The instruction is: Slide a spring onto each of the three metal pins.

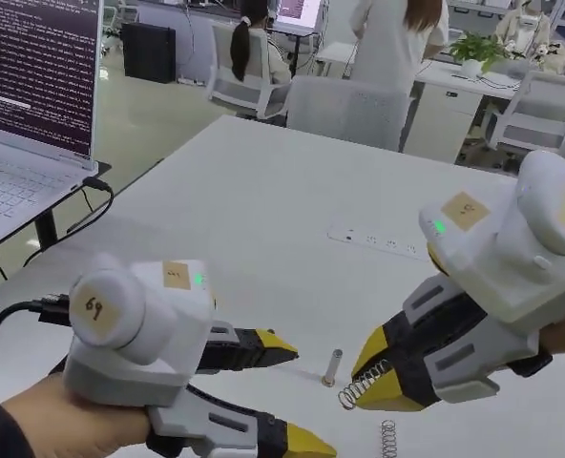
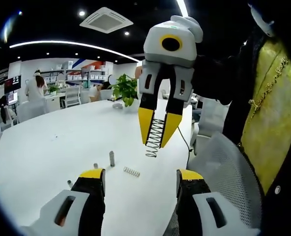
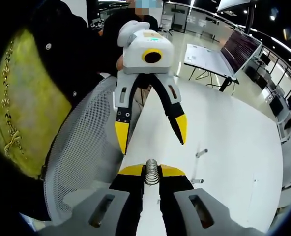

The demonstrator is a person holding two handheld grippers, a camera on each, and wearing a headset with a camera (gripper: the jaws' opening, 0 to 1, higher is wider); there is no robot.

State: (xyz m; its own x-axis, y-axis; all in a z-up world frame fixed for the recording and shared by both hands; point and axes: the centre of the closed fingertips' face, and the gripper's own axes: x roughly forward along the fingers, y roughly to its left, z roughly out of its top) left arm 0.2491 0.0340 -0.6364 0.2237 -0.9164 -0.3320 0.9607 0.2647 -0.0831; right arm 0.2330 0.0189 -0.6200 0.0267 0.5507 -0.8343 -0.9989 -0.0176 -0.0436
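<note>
Overall, you are at the very start: judging from these views, none of the three pins carries a spring yet. In the head view, your right gripper (image 1: 370, 384) comes in from 3 o'clock with its jaws pinched on a spring (image 1: 357, 391). The free end of the coil points toward 7 o'clock, just beside an upright pin (image 1: 332, 367) on the white table (image 1: 263, 210). Your left gripper (image 1: 297, 396) sits at 7 o'clock, jaws spread with nothing between them, and a second spring (image 1: 389, 437) lies flat at about 5 o'clock from that pin. In the left gripper view, your own jaws stand wide apart at 6 o'clock. The right gripper hangs at 12 o'clock with the spring dangling from its tips, clear of the table. Below it stand three bare pins: the nearest pin (image 2: 112, 158), a middle pin (image 2: 95, 165) and a far pin (image 2: 69, 183), with the second spring at 4 o'clock from the nearest. In the right gripper view, your jaws are clamped on the spring, seen end-on at 6 o'clock, and the left gripper faces you at 12 o'clock, spread open. Small grey shapes at 3 o'clock are probably pins, too small to judge. All three fittings remain, and the first looks about to be lined up.
</note>
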